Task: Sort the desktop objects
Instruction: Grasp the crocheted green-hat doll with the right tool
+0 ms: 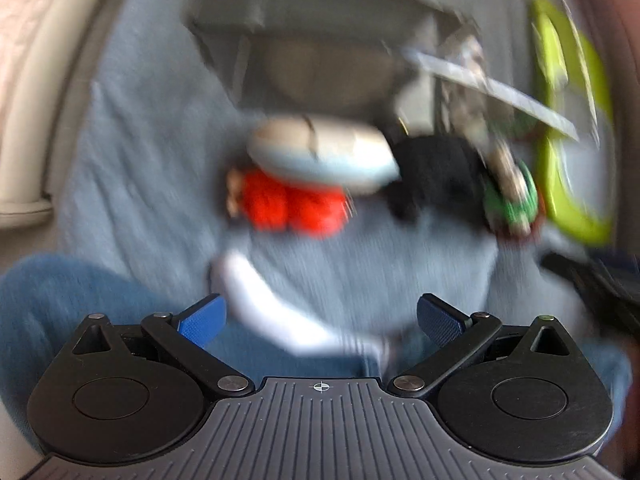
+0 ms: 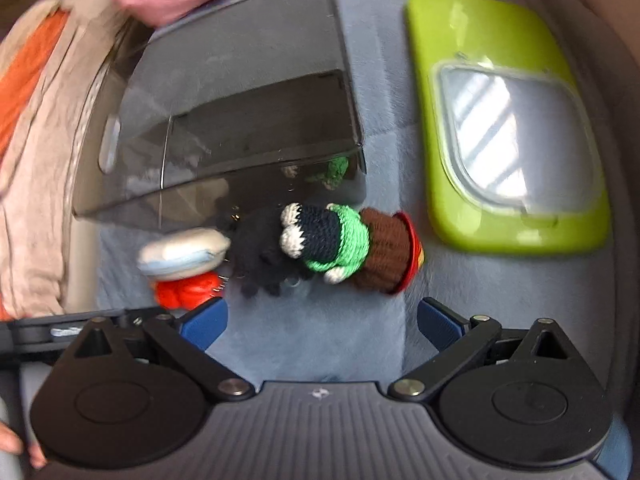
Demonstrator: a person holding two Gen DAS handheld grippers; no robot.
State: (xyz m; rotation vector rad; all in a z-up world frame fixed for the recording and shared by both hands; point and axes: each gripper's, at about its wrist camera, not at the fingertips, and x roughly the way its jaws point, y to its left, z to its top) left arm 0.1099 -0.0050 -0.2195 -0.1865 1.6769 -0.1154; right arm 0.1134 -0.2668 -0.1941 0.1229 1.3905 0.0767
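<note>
item: right gripper (image 2: 322, 322) — jaws spread wide, nothing between the blue pads (image 2: 204, 324), pointing steeply down at the pale blue cloth (image 2: 320, 344) that covers the worktop.
item: left gripper (image 1: 322, 320) — likewise wide open and holding nothing; a blurred white strip (image 1: 280, 320) crosses the space between its pads, identity unclear.
item: crocheted doll (image 2: 340, 246) — green, navy and brown, red at one end, lying on its side just ahead of the right gripper.
item: black knitted piece (image 2: 260, 252) — touching the doll on its left.
item: pale round pouch (image 2: 182, 250) — resting on a red knitted item (image 2: 186, 292), beside the black piece.
item: smoked clear bin (image 2: 240, 112) — directly behind the cluster, looks empty; the likely destination.
item: lime green box with clear lid (image 2: 496, 120) — to the right, closed, apart from the toys.
step in hand: approach; no object yet gripped, the whole cluster unsorted on the cloth.
next move calls for: bringing the right gripper over the doll, pads astride its body, closing without catching the black piece pressed against it. the left view is too smeared to judge its target.
</note>
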